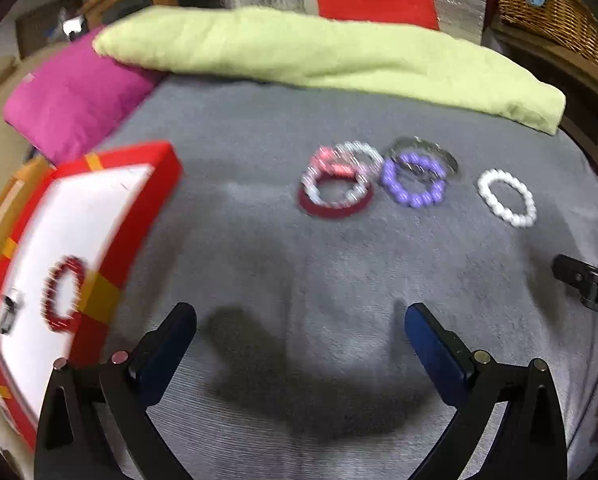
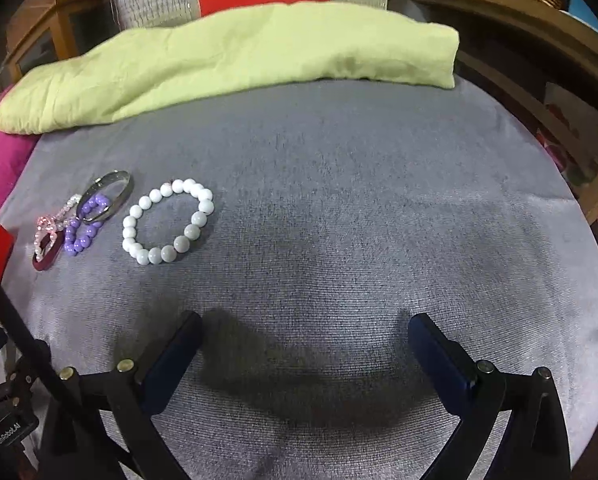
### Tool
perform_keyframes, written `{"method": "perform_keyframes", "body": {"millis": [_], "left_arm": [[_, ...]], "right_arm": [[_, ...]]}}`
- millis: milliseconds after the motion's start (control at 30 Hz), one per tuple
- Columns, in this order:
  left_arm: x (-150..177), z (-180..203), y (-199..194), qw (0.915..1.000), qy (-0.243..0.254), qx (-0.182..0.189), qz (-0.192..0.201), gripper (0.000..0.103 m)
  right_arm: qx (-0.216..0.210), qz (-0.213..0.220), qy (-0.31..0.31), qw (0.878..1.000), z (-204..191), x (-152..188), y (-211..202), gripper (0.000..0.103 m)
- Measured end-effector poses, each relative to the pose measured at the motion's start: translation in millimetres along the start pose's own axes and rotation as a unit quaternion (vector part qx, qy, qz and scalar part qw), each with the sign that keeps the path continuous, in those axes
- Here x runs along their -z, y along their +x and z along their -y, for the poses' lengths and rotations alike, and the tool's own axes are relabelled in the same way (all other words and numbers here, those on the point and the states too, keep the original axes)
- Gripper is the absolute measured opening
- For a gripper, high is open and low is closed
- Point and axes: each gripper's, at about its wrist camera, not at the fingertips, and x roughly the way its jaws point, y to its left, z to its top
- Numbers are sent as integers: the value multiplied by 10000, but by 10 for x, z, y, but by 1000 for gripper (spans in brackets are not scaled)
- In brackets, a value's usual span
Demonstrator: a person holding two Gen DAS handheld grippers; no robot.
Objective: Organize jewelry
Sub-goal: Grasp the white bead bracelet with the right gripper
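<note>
Bracelets lie on the grey cloth (image 2: 339,200): a white bead bracelet (image 2: 167,222) sits alone, just beside a purple bead bracelet (image 2: 81,236) overlapped by a silver bangle (image 2: 106,196), with a pink-and-clear bead bracelet (image 1: 335,178) on a dark red bangle (image 1: 333,208) further left. 1 red bead bracelet (image 1: 63,294) rests inside the red box (image 1: 147,200) at the left. Left gripper (image 1: 299,320) and right gripper (image 2: 305,326) both hover spread wide over bare cloth, holding nothing.

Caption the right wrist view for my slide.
Open right gripper hovers over grey cloth, white bead bracelet ahead.
</note>
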Motion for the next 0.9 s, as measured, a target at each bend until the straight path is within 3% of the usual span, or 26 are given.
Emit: {"method": "perform_keyframes", "body": {"millis": [133, 267, 567, 833, 867, 900], "left_arm": [[-86, -82, -175, 9985, -151, -233, 469, 103], [-115, -202, -229, 9975, -400, -238, 530, 103], [-177, -322, -218, 9963, -692, -31, 514, 103], [-202, -407, -243, 9947, -869, 68, 542, 103], [-199, -402, -248, 9948, -855, 60, 546, 103], [-197, -402, -247, 9949, -842, 45, 551, 103]], "right_arm": [[-244, 52, 264, 9993, 108, -17, -43, 103], [-879, 279, 723, 9931, 261, -62, -176, 99], [-1009, -338, 513, 9930, -23, -438, -78, 57], [-597, -805, 184, 9948, -402, -707, 200, 43], [-576, -937, 158, 9938, -433, -701, 270, 27], [-478, -909, 109, 9946, -457, -686, 293, 24]]}}
